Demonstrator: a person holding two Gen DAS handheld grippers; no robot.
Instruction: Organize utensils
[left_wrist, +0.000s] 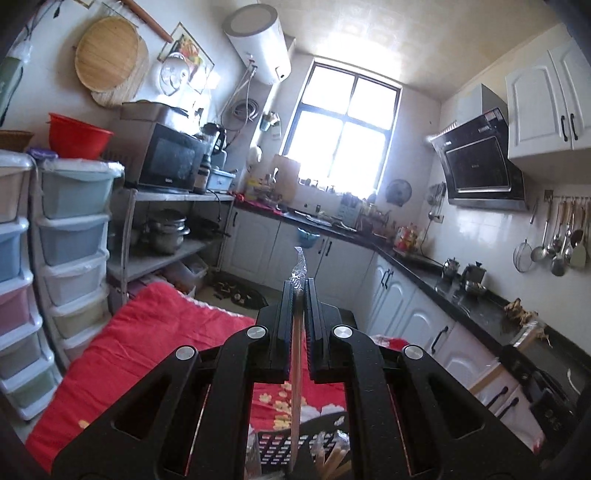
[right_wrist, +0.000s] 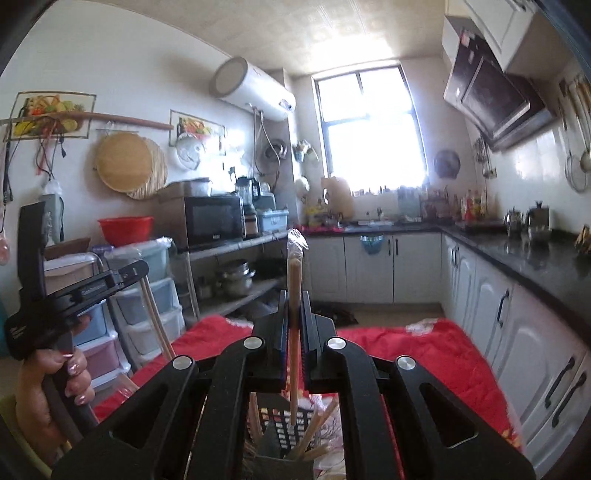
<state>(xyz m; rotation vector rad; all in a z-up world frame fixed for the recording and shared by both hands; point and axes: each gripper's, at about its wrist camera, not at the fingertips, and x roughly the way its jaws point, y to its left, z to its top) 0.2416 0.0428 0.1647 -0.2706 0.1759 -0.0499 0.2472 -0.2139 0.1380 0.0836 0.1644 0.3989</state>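
My left gripper (left_wrist: 299, 286) is shut on a plastic-wrapped pair of wooden chopsticks (left_wrist: 296, 354), held upright, its wrapper tip sticking up past the fingertips. My right gripper (right_wrist: 294, 295) is shut on another wrapped pair of chopsticks (right_wrist: 294, 280), also upright. Its lower end hangs above a black perforated utensil holder (right_wrist: 284, 428) that holds several chopsticks. The holder also shows in the left wrist view (left_wrist: 275, 448), below the gripper. In the right wrist view the left gripper (right_wrist: 136, 271) appears at the left with its chopsticks (right_wrist: 157, 321) slanting down.
A red floral cloth (left_wrist: 177, 332) covers the table under the holder. Plastic drawer towers (left_wrist: 74, 236) stand at the left, a shelf with a microwave (left_wrist: 166, 162) behind. White cabinets and a dark counter (left_wrist: 461, 302) run along the right.
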